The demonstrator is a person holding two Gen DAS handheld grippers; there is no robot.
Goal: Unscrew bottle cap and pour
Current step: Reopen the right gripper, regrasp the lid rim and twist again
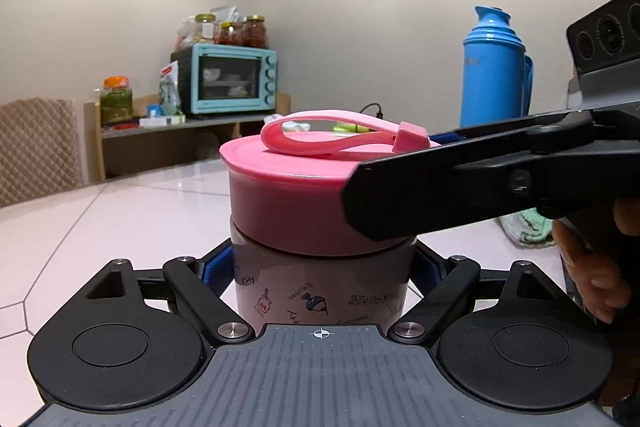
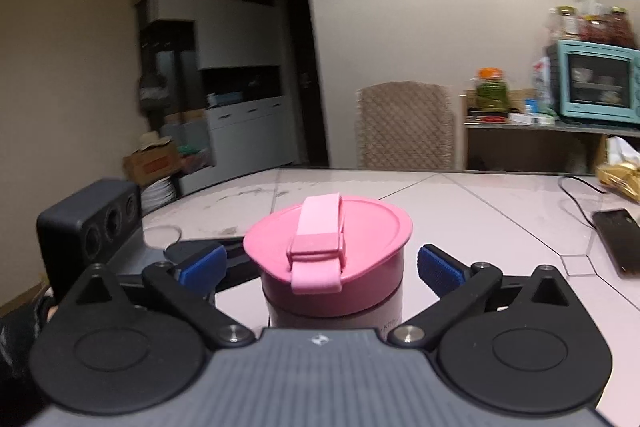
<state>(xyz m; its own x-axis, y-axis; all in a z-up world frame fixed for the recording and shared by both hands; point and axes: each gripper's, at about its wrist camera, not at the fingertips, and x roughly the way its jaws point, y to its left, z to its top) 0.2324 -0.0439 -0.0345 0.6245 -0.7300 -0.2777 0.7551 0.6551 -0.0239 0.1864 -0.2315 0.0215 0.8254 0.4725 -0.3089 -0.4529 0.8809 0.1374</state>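
The table (image 2: 460, 203), pale and tiled, is carrying everything; the bottle (image 1: 320, 291) is standing upright on it, well in from the far edge, its long axis running straight up. The printed body is sitting between the blue pads (image 1: 214, 265) of the left gripper (image 1: 322, 267), which is pinching the bottle body low down, below the cap, and steadying it.

The pink cap (image 2: 326, 239) is sitting on top of the bottle, looking seated on the neck, not lifted off, with its pink strap (image 2: 318, 243) lying looped across the lid. The right gripper (image 2: 320, 263) is coming in at cap height, pointing slightly downward, with the cap lying dead ahead and centred between its fingers. Its jaws are standing spread wide, one blue pad (image 2: 202, 265) off each side of the cap, a clear gap on both sides, touching nothing. From the left wrist view one black finger (image 1: 440, 195) of the right gripper is crossing in front of the cap's right side, whether it is grazing the cap there is not clear.

Judging the step: right hand is nearer the cap and is set to close on it for another twist; a phone (image 2: 618, 241) is lying by the table's right edge, well apart
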